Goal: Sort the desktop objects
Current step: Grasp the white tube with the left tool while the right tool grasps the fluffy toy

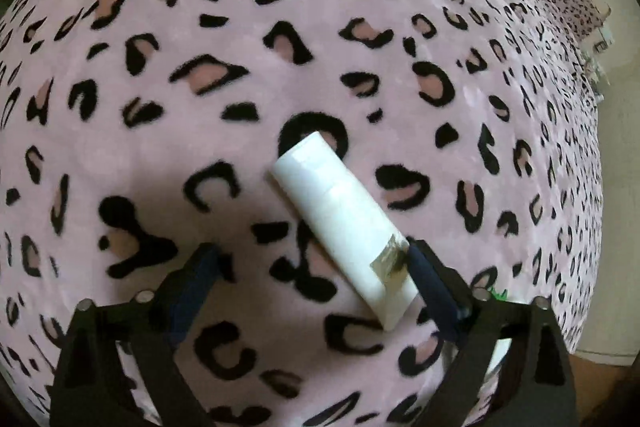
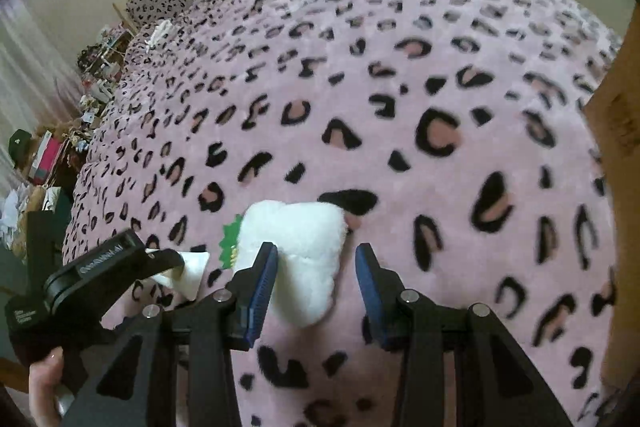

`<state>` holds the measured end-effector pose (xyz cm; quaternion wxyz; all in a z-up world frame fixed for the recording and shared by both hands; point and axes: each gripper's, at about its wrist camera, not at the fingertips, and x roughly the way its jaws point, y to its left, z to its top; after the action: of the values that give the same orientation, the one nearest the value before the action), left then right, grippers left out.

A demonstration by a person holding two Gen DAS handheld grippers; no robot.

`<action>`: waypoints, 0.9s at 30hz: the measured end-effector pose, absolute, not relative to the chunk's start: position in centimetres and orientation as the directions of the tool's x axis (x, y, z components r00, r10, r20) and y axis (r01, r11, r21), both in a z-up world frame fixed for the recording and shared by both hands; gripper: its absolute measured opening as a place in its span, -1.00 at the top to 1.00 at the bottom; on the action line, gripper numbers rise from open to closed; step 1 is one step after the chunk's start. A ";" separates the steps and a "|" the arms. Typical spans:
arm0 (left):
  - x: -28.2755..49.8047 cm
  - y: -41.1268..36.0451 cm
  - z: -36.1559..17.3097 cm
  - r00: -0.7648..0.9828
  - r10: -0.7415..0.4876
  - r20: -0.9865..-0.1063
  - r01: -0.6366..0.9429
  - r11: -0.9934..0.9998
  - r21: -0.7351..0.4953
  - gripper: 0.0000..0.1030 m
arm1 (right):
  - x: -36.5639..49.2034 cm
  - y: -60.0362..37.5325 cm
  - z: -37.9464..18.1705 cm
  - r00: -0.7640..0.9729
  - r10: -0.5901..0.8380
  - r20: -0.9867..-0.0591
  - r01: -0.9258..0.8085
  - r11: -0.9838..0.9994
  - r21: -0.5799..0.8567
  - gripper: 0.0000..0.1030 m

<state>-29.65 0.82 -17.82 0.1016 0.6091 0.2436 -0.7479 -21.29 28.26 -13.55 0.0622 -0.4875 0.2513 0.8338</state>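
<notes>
My left tool [image 1: 312, 267] spread wide over the white tube [image 1: 344, 227] on the bed [image 1: 160, 87]; tube's long axis runs diagonal, crimped end touching one finger, I think. Right tool [image 2: 316, 255] half-open, not clamping the plush toy [image 2: 300, 251].

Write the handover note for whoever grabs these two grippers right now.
Left gripper: fingers wide open over the white tube, which lies on the leopard-print blanket; its crimped end is against the right finger, not clamped.
Right gripper: fingers apart, holding nothing; the white plush toy with a green tag lies between them, beside the left finger.
A cardboard box stands at the right edge of the right wrist view.
Done: nothing visibly sorted yet.
Left: grasp both items and sort them; the destination isn't clear, possibly the box.
</notes>
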 end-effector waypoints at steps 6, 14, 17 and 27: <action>-30.9 2.0 -19.0 -0.219 0.089 -0.972 0.469 -0.864 -0.185 -0.99 | -22.3 28.0 -15.9 -0.522 -0.271 -0.809 -0.353 -0.795 0.494 0.19; -29.7 2.7 -18.2 -0.312 0.056 -0.948 0.429 -0.882 -0.193 -0.32 | -23.0 26.4 -16.8 -0.525 -0.326 -0.786 -0.292 -0.798 0.527 0.30; -29.3 2.1 -17.6 -0.359 0.088 -0.929 0.407 -0.881 -0.240 0.37 | -22.6 26.2 -16.4 -0.541 -0.320 -0.778 -0.283 -0.801 0.527 0.36; -27.7 2.7 -15.9 -0.415 0.151 -0.897 0.225 -0.938 -0.262 0.69 | -20.4 25.8 -14.5 -0.556 -0.251 -0.792 -0.244 -0.862 0.444 0.38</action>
<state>-27.68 2.67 -15.85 0.0223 0.5402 0.1739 -0.8230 -20.37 25.84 -14.52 -0.0022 -0.4712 0.2626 0.8421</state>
